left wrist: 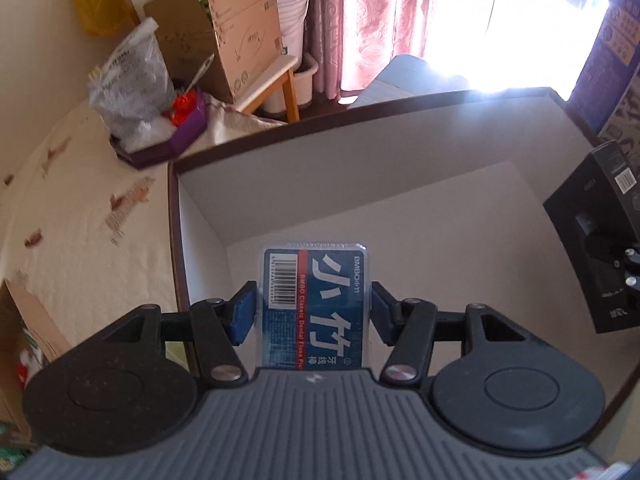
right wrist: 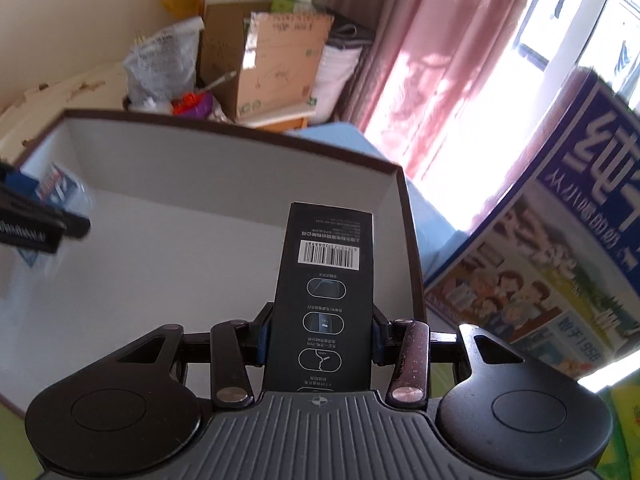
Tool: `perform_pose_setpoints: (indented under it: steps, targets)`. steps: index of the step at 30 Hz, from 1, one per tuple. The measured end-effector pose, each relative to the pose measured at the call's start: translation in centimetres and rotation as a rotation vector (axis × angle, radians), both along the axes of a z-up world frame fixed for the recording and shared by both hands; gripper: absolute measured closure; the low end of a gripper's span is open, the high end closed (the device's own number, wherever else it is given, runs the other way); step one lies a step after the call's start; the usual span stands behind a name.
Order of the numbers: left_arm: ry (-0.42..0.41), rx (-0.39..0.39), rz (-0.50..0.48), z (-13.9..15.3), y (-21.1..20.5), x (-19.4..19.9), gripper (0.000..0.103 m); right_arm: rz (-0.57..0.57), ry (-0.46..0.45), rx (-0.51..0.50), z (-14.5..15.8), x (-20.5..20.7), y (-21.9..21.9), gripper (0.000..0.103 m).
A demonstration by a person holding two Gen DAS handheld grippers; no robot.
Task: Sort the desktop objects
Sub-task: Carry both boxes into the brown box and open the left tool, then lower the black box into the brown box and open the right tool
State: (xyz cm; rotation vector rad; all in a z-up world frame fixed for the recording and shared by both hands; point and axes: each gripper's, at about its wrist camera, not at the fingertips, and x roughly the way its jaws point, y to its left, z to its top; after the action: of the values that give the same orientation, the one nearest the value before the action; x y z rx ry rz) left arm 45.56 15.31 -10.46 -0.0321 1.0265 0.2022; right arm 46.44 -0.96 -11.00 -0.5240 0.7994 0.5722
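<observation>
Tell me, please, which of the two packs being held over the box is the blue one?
The dental floss pick pack, shut in the left gripper: blue label with a red stripe. The right gripper holds a tall black carton.

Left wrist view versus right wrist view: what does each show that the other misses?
Only the left wrist view shows the dental floss pick box label clearly, clamped in the left hand-held gripper. Only the right wrist view shows the black box's barcode face, clamped in the right hand-held gripper, and the blue illustrated carton. Both show the open white-lined box and the cardboard boxes behind it.
</observation>
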Motion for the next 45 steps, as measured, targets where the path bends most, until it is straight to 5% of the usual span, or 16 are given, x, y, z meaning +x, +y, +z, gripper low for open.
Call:
perform_pose_setpoints:
  steps: [13, 15, 17, 31, 45]
  targets:
    - [0.000, 0.077, -0.051, -1.0, -0.7, 2.8, 0.050, -0.003, -0.024, -0.016, -0.9, 0.8, 0.0, 0.060]
    - [-0.009, 0.089, -0.056, -1.1, -0.7, 2.8, 0.044, 0.002, -0.037, -0.005, -0.5, 0.6, 0.1, 0.052]
    - [-0.011, 0.096, -0.050, -1.2, -0.6, 2.9, 0.027, 0.012, -0.046, 0.013, 0.0, 0.3, 0.0, 0.031]
    - [-0.027, 0.086, -0.096, -0.1, -1.1, 1.9, 0.018, 0.027, -0.046, 0.095, 2.0, -1.8, -0.7, 0.011]
    - [-0.103, 0.058, -0.142, 4.5, -2.9, -3.4, 0.012, -0.010, -0.058, 0.203, 5.8, -5.2, -3.7, 0.002]
